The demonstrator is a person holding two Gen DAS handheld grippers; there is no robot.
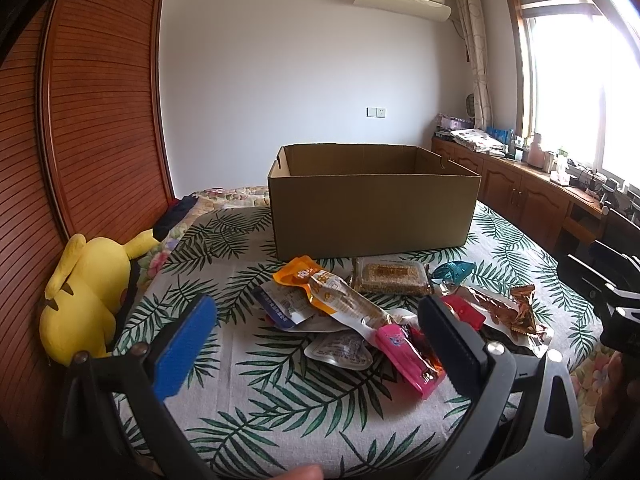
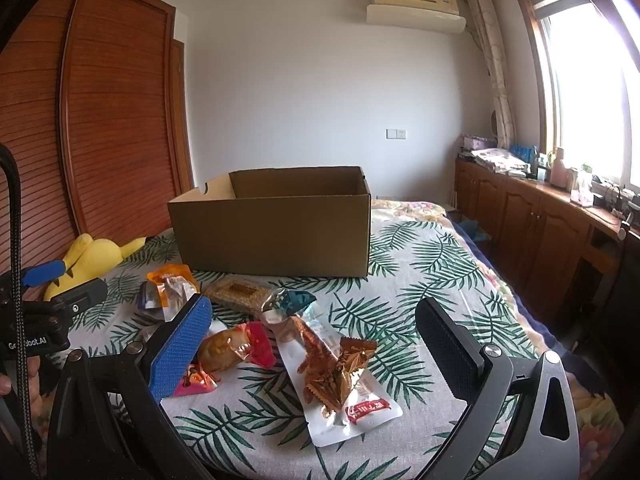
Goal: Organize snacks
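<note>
- Left gripper [image 1: 318, 344]: jaws apart, empty, hovering over the near side of the snack pile [image 1: 372, 304] on the bed [image 1: 280, 412].
- Right gripper [image 2: 312, 354]: jaws apart, empty, framing the white pouch with copper-foil wrappers [image 2: 340, 376].
- Cardboard box [image 1: 372, 204]: open, just behind the pile; interior not visible.
- Judged step: first pick. Take one top packet by its sealed edge, lift clear of its neighbours, then carry it over the box rim.

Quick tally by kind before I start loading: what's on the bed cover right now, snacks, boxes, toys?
Snack packets: at least 8 in the loose pile; overlaps hide any more
Cardboard box: 1, open-topped; none of its visible interior holds a snack
Yellow plush toy: 1, at the cover's edge
Total: at least 10
</note>
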